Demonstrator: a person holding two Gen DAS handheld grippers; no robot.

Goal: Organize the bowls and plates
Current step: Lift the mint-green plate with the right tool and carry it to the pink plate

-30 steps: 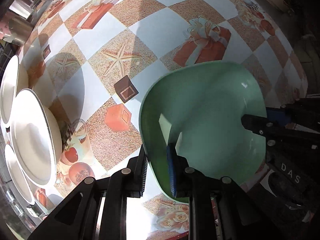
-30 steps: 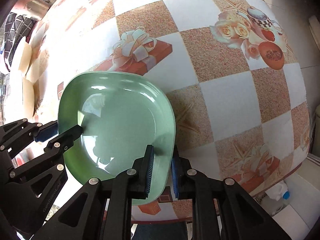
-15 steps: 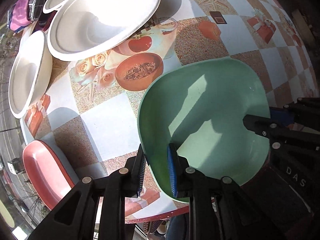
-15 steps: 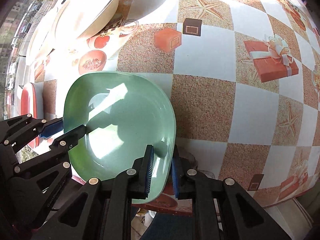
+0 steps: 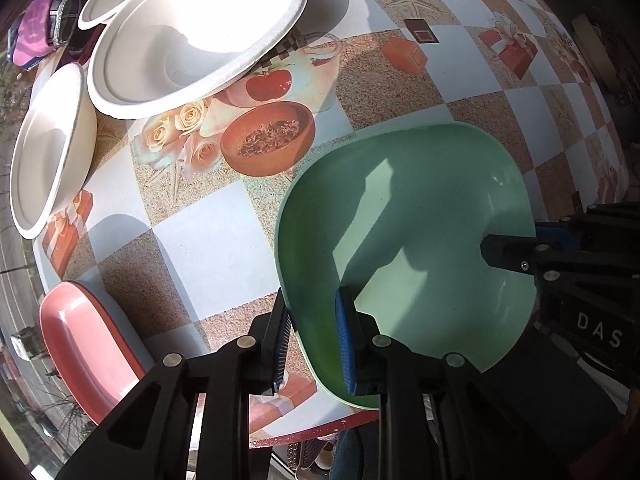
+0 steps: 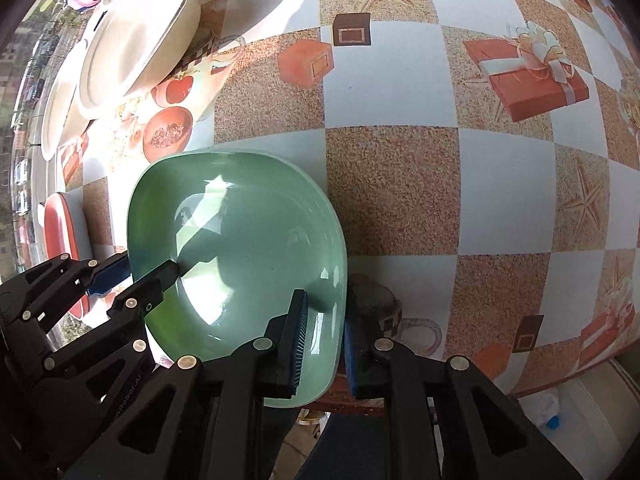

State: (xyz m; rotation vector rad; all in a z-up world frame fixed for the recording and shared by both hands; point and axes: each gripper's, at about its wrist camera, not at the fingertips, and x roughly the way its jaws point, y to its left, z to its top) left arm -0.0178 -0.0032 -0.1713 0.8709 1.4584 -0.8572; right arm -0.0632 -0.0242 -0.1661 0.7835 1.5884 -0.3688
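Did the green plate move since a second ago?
Yes. The green plate went left, from the printed gift box to beside the printed brown bowl, toward the pink plate.

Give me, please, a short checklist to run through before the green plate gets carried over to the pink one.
1. left gripper clamped on the green plate rim: ok, one pad inside, one outside.
2. right gripper clamped on the opposite rim: ok.
3. Plate empty: ok, only shadows inside.
4. Plate lifted off the tablecloth: cannot tell; its near edge overhangs the table edge.
5. pink plate free to receive it: ok, nothing lies in the part in view.
6. Path leftward free of the white bowls: ok, they sit farther back.
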